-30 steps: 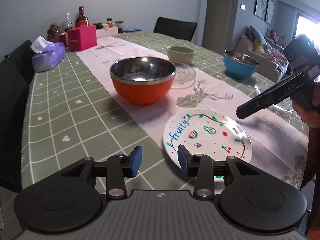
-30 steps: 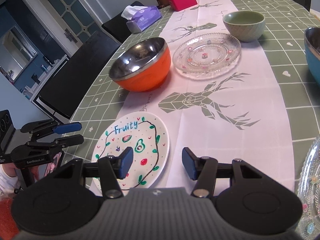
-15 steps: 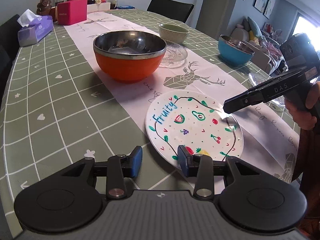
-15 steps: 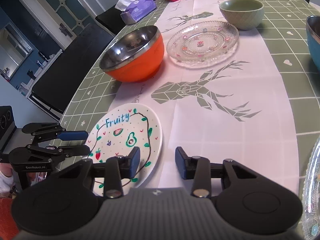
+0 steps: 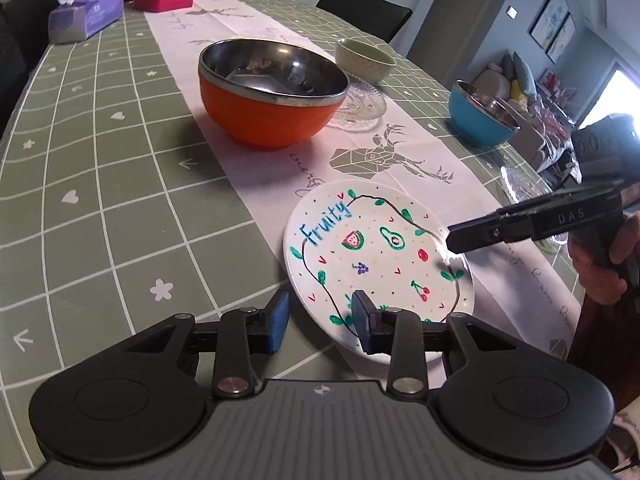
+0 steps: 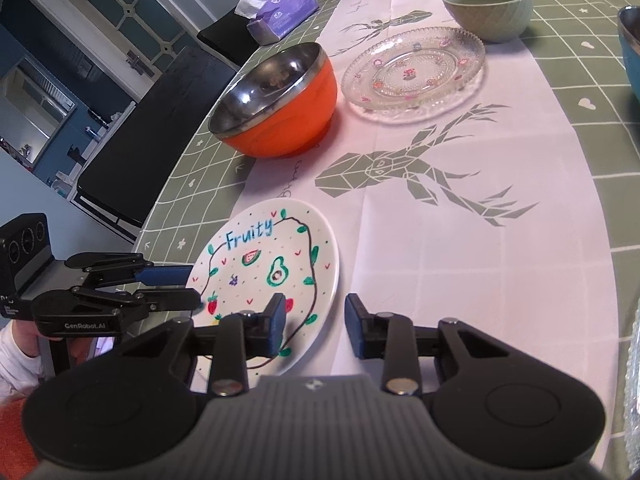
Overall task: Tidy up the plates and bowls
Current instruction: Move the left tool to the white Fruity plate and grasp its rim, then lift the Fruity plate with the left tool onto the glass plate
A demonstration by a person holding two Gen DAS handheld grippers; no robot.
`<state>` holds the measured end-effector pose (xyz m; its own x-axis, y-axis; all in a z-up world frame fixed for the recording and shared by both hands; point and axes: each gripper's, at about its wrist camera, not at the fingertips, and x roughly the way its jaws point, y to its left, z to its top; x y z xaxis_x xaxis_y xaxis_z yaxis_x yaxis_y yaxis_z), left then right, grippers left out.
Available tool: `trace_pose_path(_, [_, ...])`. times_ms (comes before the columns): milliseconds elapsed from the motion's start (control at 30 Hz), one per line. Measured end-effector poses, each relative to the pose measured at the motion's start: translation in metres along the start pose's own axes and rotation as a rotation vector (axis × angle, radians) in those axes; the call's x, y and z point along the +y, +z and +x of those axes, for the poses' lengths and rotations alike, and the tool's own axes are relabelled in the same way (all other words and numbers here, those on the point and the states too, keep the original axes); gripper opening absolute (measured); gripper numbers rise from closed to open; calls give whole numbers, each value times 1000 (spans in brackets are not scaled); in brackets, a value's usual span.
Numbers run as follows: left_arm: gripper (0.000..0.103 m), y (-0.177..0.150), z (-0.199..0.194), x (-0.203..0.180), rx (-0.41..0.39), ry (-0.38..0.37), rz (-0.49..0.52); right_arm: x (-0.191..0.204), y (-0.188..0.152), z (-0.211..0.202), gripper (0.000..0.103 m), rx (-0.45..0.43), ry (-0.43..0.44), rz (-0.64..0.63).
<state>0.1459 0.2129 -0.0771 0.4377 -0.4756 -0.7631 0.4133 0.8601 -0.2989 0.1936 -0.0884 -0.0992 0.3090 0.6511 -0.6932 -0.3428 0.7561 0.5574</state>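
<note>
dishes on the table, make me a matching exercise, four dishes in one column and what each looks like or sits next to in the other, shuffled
Dishes:
1. orange bowl
2. white plate
3. glass plate
4. green bowl

Descriptions:
a. clear, with small flowers
b. "Fruity" and drawn fruit, both tongs at its rim
c. steel inside
d. farthest back, behind the clear plate

Pairs: 1-c, 2-b, 3-a, 4-d
</note>
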Motion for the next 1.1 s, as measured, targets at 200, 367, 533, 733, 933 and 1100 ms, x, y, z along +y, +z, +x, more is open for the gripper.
trace_pose_path(200, [41, 8, 3, 0, 49, -13, -80, 1, -1, 2, 34, 23, 32, 27])
trace_pose_path(367, [41, 16, 5, 2, 91, -4, -154, -2, 1, 3, 32, 32, 41, 51])
trace_pose_path(533, [39, 17, 6, 3, 101, -1, -190, -10, 2, 3, 21, 34, 48, 88])
trace_pose_path(733, [33, 18, 6, 5, 113, 1, -214, -15, 2, 3, 21, 41, 74, 120])
trace_pose_path(933, [17, 16, 5, 11, 103, 17, -256, -18, 2, 3, 18, 35, 80, 140])
trace_pose_path(1100, [16, 15, 5, 6, 93, 28, -261, -21, 1, 2, 7, 29, 62, 138])
